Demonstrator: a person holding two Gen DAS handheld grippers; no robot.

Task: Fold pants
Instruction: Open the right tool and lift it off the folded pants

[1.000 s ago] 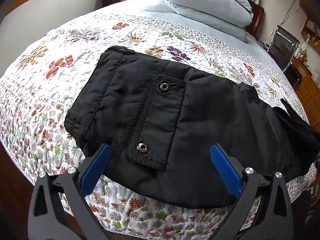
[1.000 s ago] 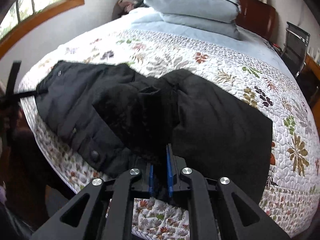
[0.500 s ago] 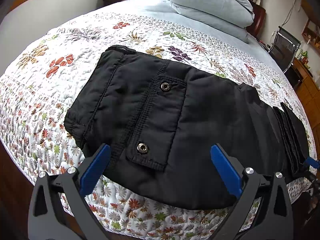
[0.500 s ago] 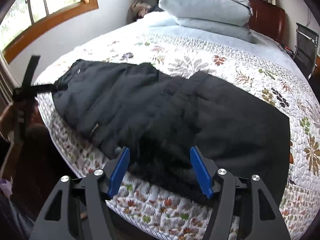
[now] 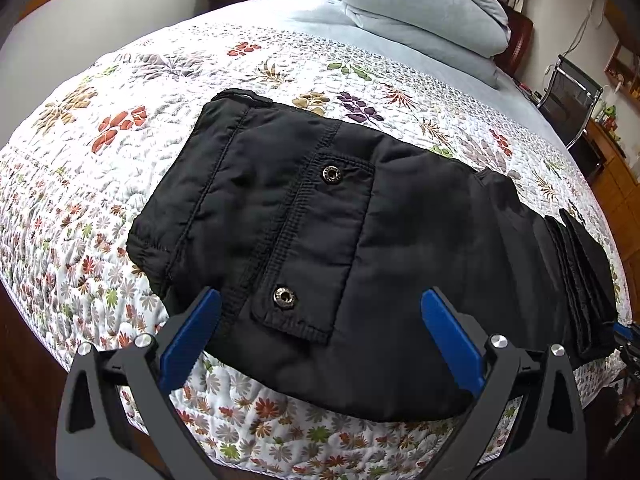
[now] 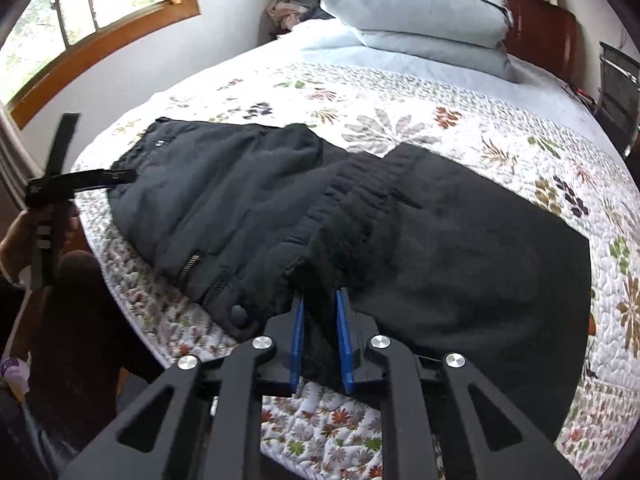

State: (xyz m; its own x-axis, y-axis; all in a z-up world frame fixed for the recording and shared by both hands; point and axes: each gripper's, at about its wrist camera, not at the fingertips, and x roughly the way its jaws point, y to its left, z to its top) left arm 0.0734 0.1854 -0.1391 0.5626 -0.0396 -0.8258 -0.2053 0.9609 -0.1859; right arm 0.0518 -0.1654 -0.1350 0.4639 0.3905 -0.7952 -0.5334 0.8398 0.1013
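Note:
Black pants [image 5: 340, 240] lie folded across the floral quilt [image 5: 100, 168] near the bed's front edge, pocket flap with two snaps facing up. My left gripper [image 5: 320, 328] is open, its blue pads either side of the pants' near edge, empty. In the right wrist view the pants [image 6: 460, 240] spread across the quilt [image 6: 500, 128], the cuffed leg ends folded over the middle. My right gripper [image 6: 320, 320] is closed on the near edge of that folded cloth. The left gripper [image 6: 60, 184] shows at the far left, held by a hand.
Stacked pale blue pillows [image 5: 420, 4] lie at the head of the bed. A chair [image 5: 568, 92] and wooden furniture [image 5: 616, 168] stand to the right. A window [image 6: 92, 12] is on the left wall. The bed's wooden edge [image 6: 76, 312] runs below the quilt.
My right gripper let go of the pants' folded end, opened wide, then closed again on the near edge of the cloth. The folded leg ends now lie flat. The left gripper has stayed put.

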